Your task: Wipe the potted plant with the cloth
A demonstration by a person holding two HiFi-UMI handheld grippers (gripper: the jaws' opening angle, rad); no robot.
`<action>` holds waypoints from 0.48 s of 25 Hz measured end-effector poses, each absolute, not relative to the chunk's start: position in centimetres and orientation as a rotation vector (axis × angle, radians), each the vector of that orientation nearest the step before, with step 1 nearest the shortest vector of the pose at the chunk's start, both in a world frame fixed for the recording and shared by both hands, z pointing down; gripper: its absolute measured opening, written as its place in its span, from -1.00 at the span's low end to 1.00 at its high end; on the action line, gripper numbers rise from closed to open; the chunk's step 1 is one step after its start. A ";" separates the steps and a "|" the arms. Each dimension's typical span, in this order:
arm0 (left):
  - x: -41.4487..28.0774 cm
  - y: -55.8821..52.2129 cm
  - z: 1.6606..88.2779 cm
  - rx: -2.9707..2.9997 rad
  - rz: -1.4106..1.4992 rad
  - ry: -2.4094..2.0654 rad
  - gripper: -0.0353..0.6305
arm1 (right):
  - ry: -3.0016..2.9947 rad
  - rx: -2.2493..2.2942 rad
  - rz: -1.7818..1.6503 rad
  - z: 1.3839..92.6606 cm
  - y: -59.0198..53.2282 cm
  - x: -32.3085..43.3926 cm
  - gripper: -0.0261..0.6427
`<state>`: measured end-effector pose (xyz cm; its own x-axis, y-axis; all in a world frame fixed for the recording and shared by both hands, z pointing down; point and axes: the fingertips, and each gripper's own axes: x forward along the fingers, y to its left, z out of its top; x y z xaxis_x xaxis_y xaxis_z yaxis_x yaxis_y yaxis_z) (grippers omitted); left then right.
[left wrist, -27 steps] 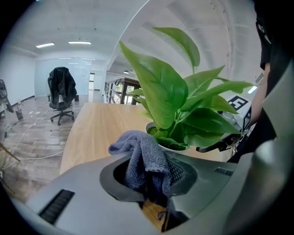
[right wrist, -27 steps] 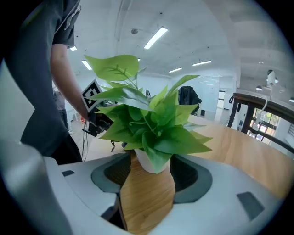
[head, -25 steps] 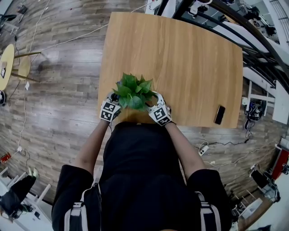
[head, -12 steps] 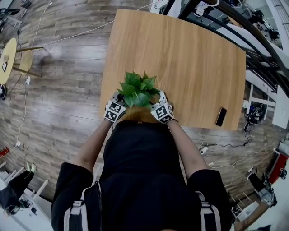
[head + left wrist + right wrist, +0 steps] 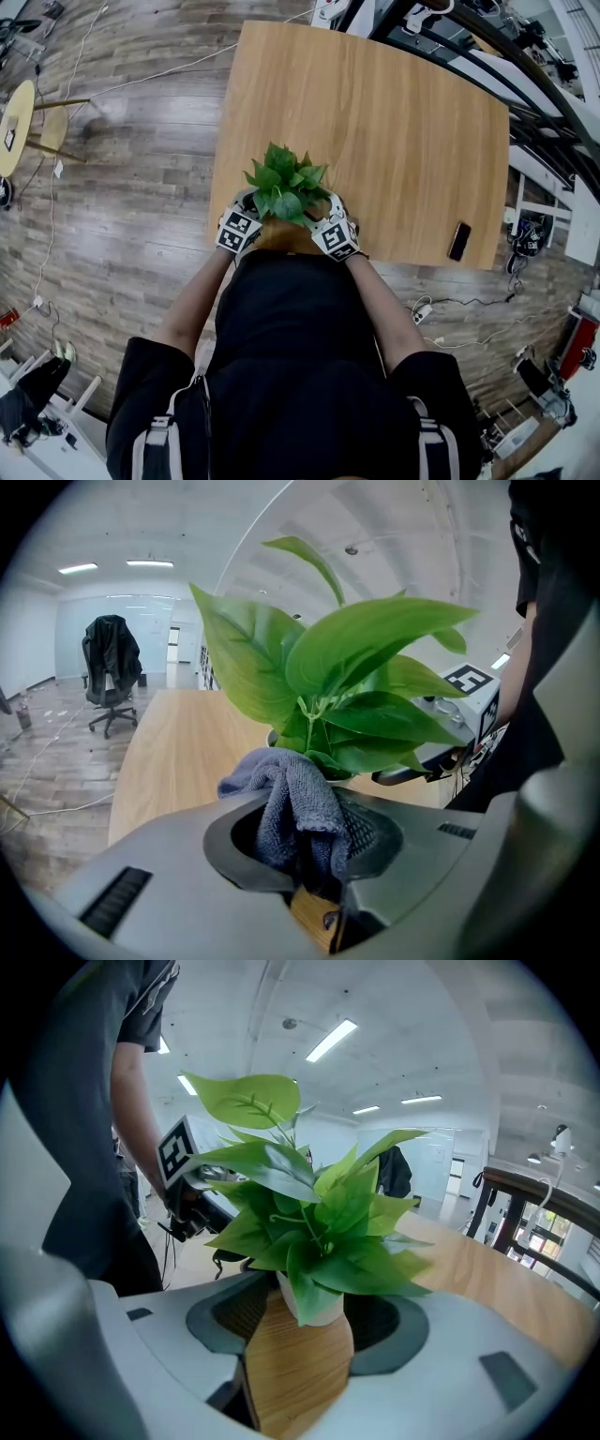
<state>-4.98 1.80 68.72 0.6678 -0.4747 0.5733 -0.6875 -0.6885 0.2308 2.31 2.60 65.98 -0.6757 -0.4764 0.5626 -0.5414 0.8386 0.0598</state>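
A small potted plant (image 5: 286,190) with broad green leaves in a white pot (image 5: 314,1299) stands near the front edge of the wooden table (image 5: 394,122). My left gripper (image 5: 246,212) sits at the plant's left, shut on a grey-blue cloth (image 5: 292,803). The cloth bunches up between its jaws just short of the leaves (image 5: 349,682). My right gripper (image 5: 325,217) is at the plant's right and open, with the pot standing between its jaws and a gap on each side. The plant hides both grippers' tips in the head view.
A black phone (image 5: 458,240) lies by the table's front right edge. Wood floor with cables lies to the left, with a round yellow table (image 5: 13,124) there. Dark railings (image 5: 525,84) run past the table's right side. An office chair (image 5: 111,672) stands beyond the table.
The head view shifted slightly after the earliest frame. Both grippers stay on either side of the plant, with no clear movement relative to it.
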 end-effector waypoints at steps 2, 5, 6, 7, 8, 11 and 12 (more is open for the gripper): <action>-5.5 1.5 68.7 2.444 0.666 -0.922 -0.56 | -2.459 0.715 0.154 65.7 3.6 1.6 -0.17; -6.5 0.6 68.7 2.416 0.649 -0.958 -0.56 | -2.473 0.630 0.125 65.5 4.5 0.6 -0.16; -6.7 0.4 68.7 2.412 0.647 -0.963 -0.56 | -2.471 0.619 0.122 65.6 4.5 0.6 -0.17; -6.8 0.2 68.8 2.412 0.650 -0.964 -0.56 | -2.469 0.623 0.128 65.9 4.4 0.8 -0.16; -6.9 0.2 68.8 2.412 0.654 -0.962 -0.56 | -2.464 0.638 0.135 66.1 4.2 1.1 -0.17; -6.9 0.5 69.0 2.420 0.676 -0.945 -0.56 | -2.454 0.686 0.129 66.2 3.6 1.9 -0.16; -6.9 0.5 69.1 2.423 0.681 -0.942 -0.56 | -2.455 0.701 0.119 65.8 3.4 2.1 -0.17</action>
<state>-6.89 0.50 69.05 0.6449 -0.4886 0.5877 -0.7110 -0.6656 0.2268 2.14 3.38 65.81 -0.6953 -0.4575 0.5543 -0.5088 0.8581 0.0700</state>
